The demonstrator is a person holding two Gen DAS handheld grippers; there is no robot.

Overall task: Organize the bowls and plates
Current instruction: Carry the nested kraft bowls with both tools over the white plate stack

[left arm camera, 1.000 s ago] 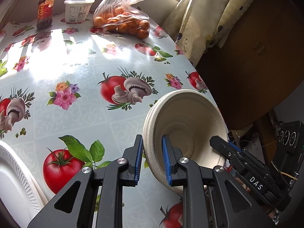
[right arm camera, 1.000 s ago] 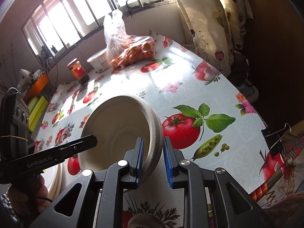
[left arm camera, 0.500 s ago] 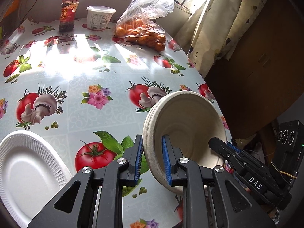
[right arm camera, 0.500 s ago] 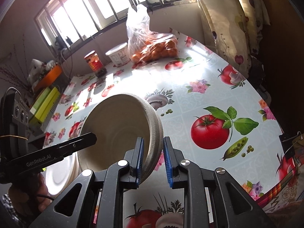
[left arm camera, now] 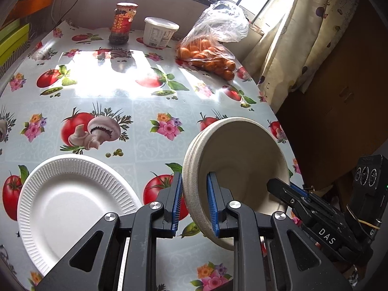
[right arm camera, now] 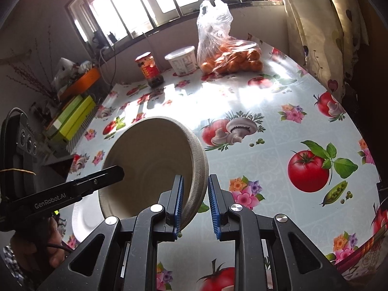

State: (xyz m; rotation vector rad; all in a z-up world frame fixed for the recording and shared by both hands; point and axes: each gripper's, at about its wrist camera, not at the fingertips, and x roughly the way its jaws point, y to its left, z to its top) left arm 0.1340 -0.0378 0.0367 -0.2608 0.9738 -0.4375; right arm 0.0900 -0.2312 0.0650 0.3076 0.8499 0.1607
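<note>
A stack of beige paper bowls [left arm camera: 240, 165] hangs tilted above the table between both grippers. My left gripper [left arm camera: 194, 203] is shut on the stack's left rim. My right gripper [right arm camera: 194, 206] is shut on the opposite rim; the stack also shows in the right wrist view [right arm camera: 150, 167]. The right gripper shows in the left wrist view [left arm camera: 291, 194], and the left gripper shows in the right wrist view [right arm camera: 106, 177]. A white ribbed paper plate [left arm camera: 70, 206] lies flat on the table left of the bowls, partly hidden in the right wrist view [right arm camera: 82, 215].
The table [left arm camera: 145, 111] has a tomato-and-flower oilcloth. At its far edge stand a red-labelled jar [left arm camera: 122, 23], a white tub [left arm camera: 160, 32] and a plastic bag of oranges [left arm camera: 208, 53]. Curtains [left arm camera: 303, 36] hang at the right. Green boxes [right arm camera: 70, 118] sit off the left side.
Both grippers have carried the bowl stack leftward and back over the table. The white plate has come fully into the left wrist view.
</note>
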